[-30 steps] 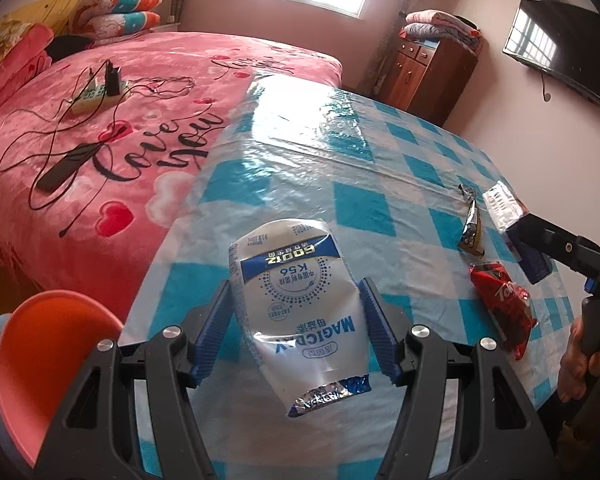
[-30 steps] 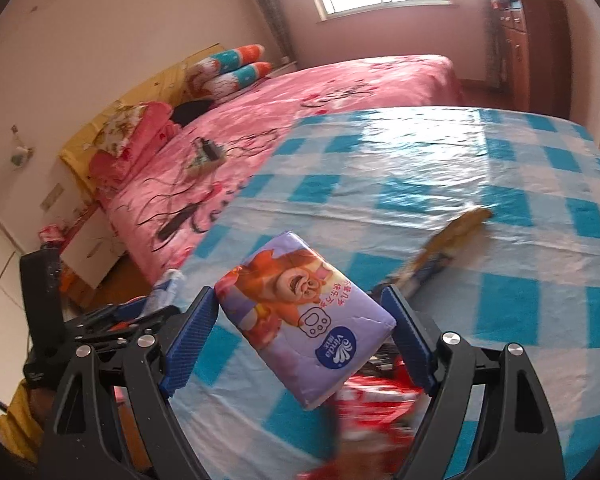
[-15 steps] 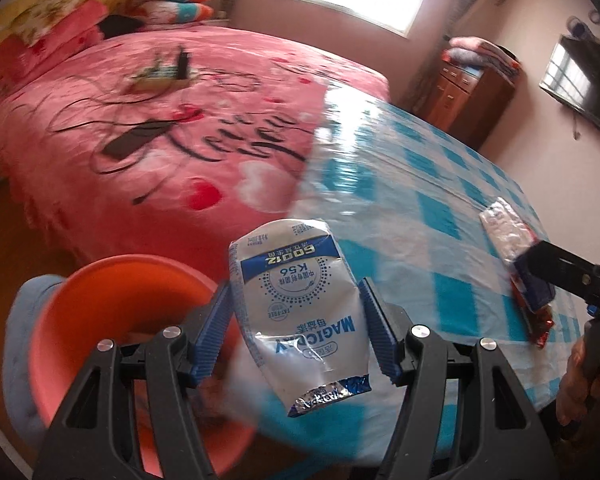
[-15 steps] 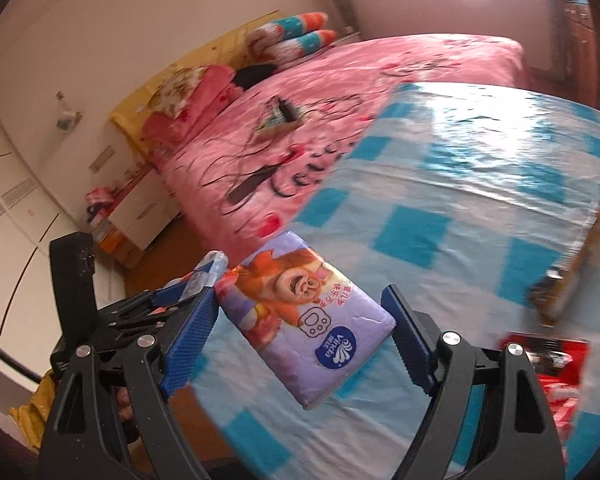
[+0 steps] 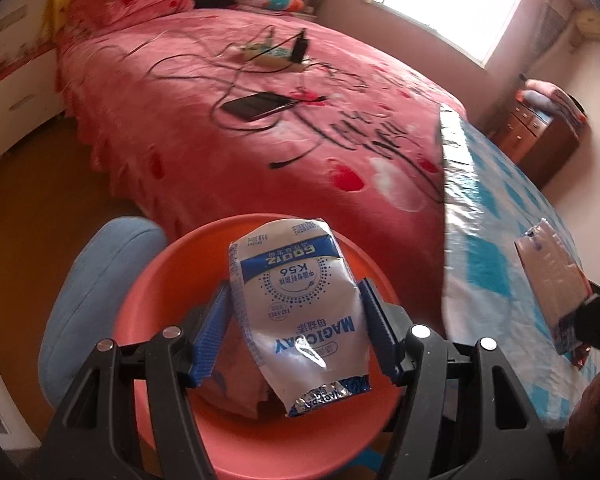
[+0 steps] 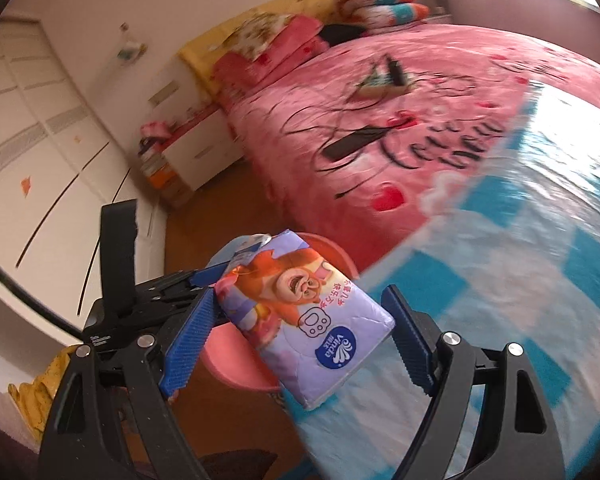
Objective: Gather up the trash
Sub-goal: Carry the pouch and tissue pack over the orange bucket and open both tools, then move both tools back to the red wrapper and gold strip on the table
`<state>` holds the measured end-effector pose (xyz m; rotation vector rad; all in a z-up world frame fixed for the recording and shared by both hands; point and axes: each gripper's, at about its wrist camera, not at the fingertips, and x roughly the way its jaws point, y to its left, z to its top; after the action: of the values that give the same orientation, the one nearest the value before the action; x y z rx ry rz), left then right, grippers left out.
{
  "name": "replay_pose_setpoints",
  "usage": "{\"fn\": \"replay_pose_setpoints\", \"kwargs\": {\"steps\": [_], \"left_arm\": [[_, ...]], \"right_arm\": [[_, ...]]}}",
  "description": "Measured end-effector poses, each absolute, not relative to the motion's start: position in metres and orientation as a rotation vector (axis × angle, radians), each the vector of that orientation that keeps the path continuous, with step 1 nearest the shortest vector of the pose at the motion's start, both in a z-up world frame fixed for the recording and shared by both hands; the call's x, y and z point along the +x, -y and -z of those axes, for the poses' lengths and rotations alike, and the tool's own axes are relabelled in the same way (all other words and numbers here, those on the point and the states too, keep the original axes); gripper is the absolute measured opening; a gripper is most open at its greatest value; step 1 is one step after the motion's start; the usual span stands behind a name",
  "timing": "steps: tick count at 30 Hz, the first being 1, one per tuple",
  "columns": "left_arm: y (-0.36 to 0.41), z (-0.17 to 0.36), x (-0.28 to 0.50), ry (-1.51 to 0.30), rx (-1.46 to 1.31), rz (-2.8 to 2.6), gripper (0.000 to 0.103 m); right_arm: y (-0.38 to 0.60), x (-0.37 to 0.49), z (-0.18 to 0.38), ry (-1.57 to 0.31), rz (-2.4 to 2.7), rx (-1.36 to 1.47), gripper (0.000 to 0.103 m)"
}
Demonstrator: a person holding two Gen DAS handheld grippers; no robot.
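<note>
A: What is your left tool doing?

B: It is clamping a white and blue milk pouch between its blue pads, closed down to the pouch's width. I am holding the pouch over the orange basin, which is sitting on a blue stool at 9 o'clock from the pouch. Something pinkish is lying inside the basin; I cannot tell what it is.

A: And past the basin?

B: The pink bed is filling the view toward 12 o'clock, with a phone and cables lying on it. The table, with its blue checked cloth, is running off toward 2 o'clock.

A: The right tool?

B: It is gripping a purple tissue pack with a cartoon bear on it, pads pressing its two sides. The pack is hanging above the table's edge, and the basin's rim is showing just behind it, toward 12 o'clock and at 7 o'clock. My left tool's black frame is sitting at 9 o'clock.
</note>
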<state>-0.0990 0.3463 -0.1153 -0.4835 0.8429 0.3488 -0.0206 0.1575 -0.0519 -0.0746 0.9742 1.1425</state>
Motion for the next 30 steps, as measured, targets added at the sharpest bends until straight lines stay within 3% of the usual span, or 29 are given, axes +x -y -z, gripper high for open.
{"fn": "replay_pose_setpoints", "kwargs": {"steps": [8,12,30], "left_arm": [[-0.375,0.136,-0.119,-0.858,-0.550,-0.392,0.065],[-0.382,0.145,-0.124,-0.886,-0.534,-0.445,0.079],[-0.371,0.151,-0.121,-0.889,-0.507,-0.436,0.081]], "right_arm": [[-0.208,-0.041,0.073,-1.017,-1.223,-0.156,0.088],[-0.213,-0.043,0.081,-1.042,-1.233,-0.163,0.088],[-0.148,-0.030,0.063,-0.974,-1.110,-0.070,0.089]]}}
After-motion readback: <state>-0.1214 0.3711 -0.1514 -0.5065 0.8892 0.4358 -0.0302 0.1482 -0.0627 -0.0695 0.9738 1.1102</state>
